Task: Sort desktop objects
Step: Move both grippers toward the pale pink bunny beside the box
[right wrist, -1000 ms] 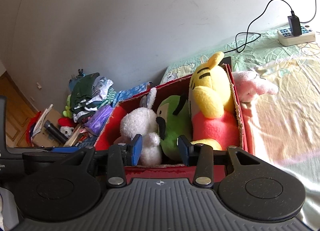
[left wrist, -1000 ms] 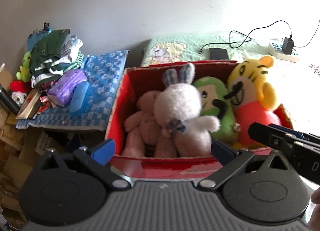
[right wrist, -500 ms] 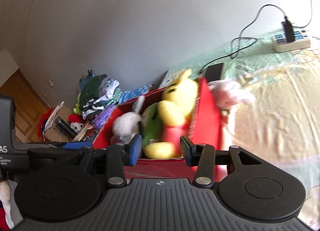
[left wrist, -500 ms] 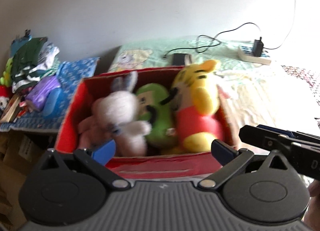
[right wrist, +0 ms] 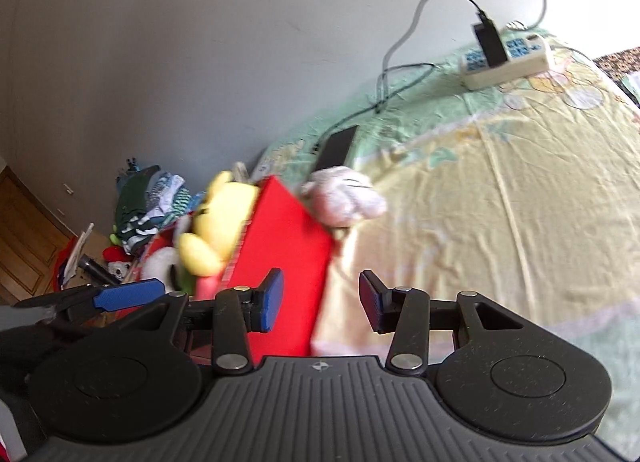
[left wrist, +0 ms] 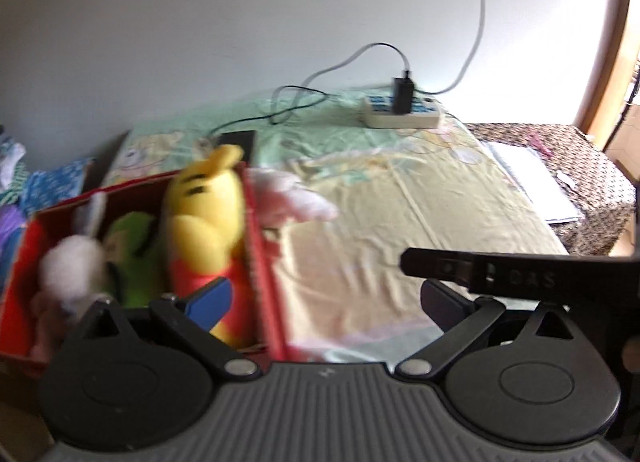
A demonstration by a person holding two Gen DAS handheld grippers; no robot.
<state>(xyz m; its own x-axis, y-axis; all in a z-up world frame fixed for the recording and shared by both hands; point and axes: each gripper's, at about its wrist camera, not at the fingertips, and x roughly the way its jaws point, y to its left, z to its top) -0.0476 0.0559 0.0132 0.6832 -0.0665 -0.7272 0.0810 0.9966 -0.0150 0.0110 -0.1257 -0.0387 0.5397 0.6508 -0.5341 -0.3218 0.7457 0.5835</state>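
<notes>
A red cardboard box [left wrist: 262, 262] stands on the bed's left side, holding a yellow tiger plush [left wrist: 204, 217], a green plush [left wrist: 128, 246] and a white rabbit plush [left wrist: 70, 266]. A pink-white plush [left wrist: 292, 197] lies on the sheet just outside the box's far right corner. My left gripper [left wrist: 326, 302] is open over the box's right wall, with nothing between its fingers. In the right wrist view my right gripper [right wrist: 320, 304] is open at the near corner of the red box [right wrist: 284, 258], apart from the pink-white plush [right wrist: 344, 199] beyond it. The yellow tiger plush [right wrist: 220, 221] sticks out of the box.
A black phone [right wrist: 338, 145] on a cable and a white power strip [right wrist: 504, 61] lie at the back of the yellow-green sheet [right wrist: 500, 201]. Folded clothes [right wrist: 148, 197] are piled to the left of the box. Papers [left wrist: 528, 177] lie on a patterned cover at far right.
Both views have swung right, from facing into the box towards the bed sheet and the pink-white plush. Both grippers stay open and hold nothing.
</notes>
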